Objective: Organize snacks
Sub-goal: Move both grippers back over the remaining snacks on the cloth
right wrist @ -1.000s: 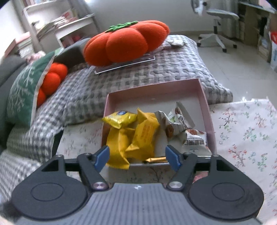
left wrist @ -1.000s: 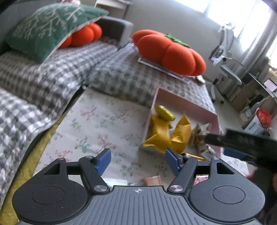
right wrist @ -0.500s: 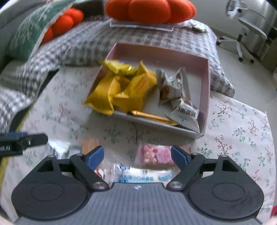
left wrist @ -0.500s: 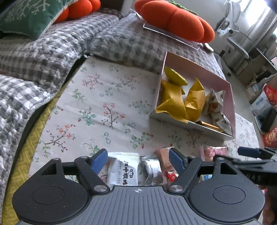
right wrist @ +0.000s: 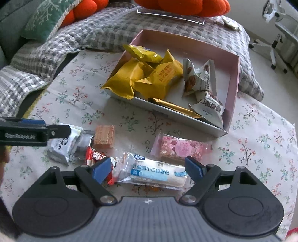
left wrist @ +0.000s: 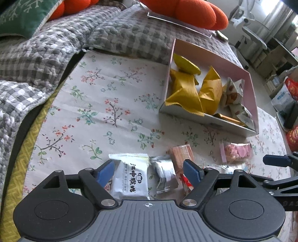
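A pink box [right wrist: 235, 78] on the floral tablecloth holds yellow snack packs [right wrist: 128, 78] and white-brown packs [right wrist: 199, 78]; it also shows in the left wrist view [left wrist: 249, 82]. Loose snacks lie in front of it: a white packet [left wrist: 130, 178], a silver packet [left wrist: 164, 172], a wafer block [right wrist: 104, 136], a pink candy bag [right wrist: 178, 149], a blue-white bread bar [right wrist: 152, 173] and a red wrapper [right wrist: 95, 155]. My left gripper [left wrist: 149, 170] is open above the white and silver packets. My right gripper [right wrist: 149, 170] is open above the bread bar.
A grey checked sofa cover [left wrist: 55, 37] borders the table at the back and left, with an orange pumpkin cushion [right wrist: 182, 5] and a green pillow [left wrist: 22, 16]. An office chair [right wrist: 279, 33] stands at the right. The tablecloth [left wrist: 104, 96] lies left of the box.
Both grippers have tilted down and drawn back from the box, bringing the loose snacks at the table's front between their fingers. Both stay open.
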The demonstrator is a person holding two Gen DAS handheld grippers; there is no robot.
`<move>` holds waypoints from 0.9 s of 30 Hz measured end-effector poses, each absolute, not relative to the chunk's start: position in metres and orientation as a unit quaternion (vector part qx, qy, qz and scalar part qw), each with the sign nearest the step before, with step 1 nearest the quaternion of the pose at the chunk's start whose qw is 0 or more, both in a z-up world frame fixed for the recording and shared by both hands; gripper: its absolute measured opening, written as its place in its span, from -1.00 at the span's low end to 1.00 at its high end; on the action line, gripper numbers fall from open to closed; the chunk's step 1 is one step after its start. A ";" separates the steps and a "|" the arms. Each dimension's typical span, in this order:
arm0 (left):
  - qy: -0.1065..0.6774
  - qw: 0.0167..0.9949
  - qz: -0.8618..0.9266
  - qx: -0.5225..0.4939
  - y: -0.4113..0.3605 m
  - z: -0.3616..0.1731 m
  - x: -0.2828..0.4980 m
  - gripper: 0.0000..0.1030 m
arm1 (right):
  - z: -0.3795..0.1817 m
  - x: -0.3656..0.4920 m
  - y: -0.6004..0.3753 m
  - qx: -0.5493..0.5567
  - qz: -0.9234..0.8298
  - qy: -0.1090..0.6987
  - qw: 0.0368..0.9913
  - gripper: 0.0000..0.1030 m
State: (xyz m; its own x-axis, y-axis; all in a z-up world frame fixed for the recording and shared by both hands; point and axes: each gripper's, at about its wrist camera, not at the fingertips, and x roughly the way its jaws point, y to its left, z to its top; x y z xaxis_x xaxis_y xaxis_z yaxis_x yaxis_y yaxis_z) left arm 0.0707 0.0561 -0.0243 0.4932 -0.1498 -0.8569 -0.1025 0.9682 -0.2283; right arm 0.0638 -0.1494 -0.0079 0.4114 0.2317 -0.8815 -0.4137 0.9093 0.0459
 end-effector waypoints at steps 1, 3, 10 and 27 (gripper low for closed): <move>0.504 0.854 -0.016 -0.127 0.056 -0.025 0.071 0.59 | -0.008 0.064 -0.152 -0.085 0.195 0.507 0.835 0.63; 0.506 0.852 -0.018 -0.131 0.054 -0.027 0.072 0.59 | -0.009 0.066 -0.157 -0.080 0.193 0.510 0.834 0.63; 0.514 0.845 -0.029 -0.143 0.050 -0.032 0.074 0.59 | -0.009 0.067 -0.165 -0.072 0.188 0.513 0.834 0.63; 0.531 0.836 0.004 -0.138 0.052 -0.050 0.073 0.59 | -0.009 0.077 -0.181 -0.038 0.172 0.523 0.834 0.58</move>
State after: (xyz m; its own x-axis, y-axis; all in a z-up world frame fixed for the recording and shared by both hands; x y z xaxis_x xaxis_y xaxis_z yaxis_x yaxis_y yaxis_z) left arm 0.0735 0.0525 -0.0503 0.4363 -0.1401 -0.8888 -0.1528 0.9619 -0.2267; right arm 0.0773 -0.1807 -0.0088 0.3937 0.2471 -0.8854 -0.3262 0.9381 0.1167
